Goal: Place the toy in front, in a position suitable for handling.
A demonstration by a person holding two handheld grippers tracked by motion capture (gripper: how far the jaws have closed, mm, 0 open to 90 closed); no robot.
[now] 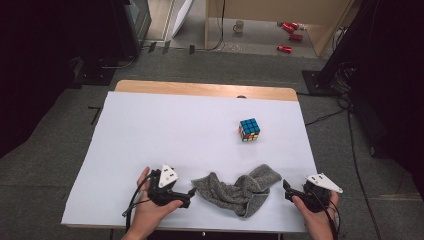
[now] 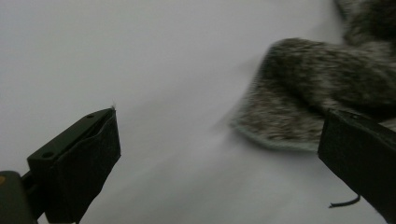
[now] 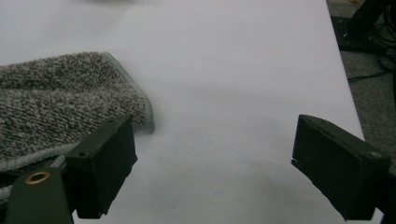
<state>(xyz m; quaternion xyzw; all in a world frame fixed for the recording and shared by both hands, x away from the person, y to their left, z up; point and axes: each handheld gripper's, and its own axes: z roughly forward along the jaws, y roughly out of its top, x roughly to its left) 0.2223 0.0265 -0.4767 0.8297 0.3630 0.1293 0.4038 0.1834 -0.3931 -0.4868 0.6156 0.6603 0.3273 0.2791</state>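
The left gripper (image 1: 192, 191) rests low on the white table sheet (image 1: 150, 135) near the front edge, held in the person's left hand (image 1: 150, 210), with its jaws standing wide and nothing between them. The grey towel (image 1: 237, 190) lies crumpled just to the right of this gripper; in the high view the jaw tips sit just beside the towel's left corner, and whether they touch it cannot be told. In the left gripper view the towel (image 2: 322, 93) lies ahead and toward the right-hand jaw, its hemmed edge just beyond that jaw's tip, while bare sheet fills the gap between the jaws. The towel spans the space between the two grippers, bunched in folds, with one lobe rising toward the back right. The right gripper (image 1: 287, 189), held in the person's right hand (image 1: 315, 212), sits near the towel's right end and close to the sheet's right front corner; its jaws are also wide apart and empty. In the right gripper view the towel (image 3: 60, 102) lies beside the left-hand jaw, outside the gap. A colour puzzle cube (image 1: 249, 129) stands well behind the towel. The left and middle of the sheet offer open room; the right edge runs close beside the right gripper.
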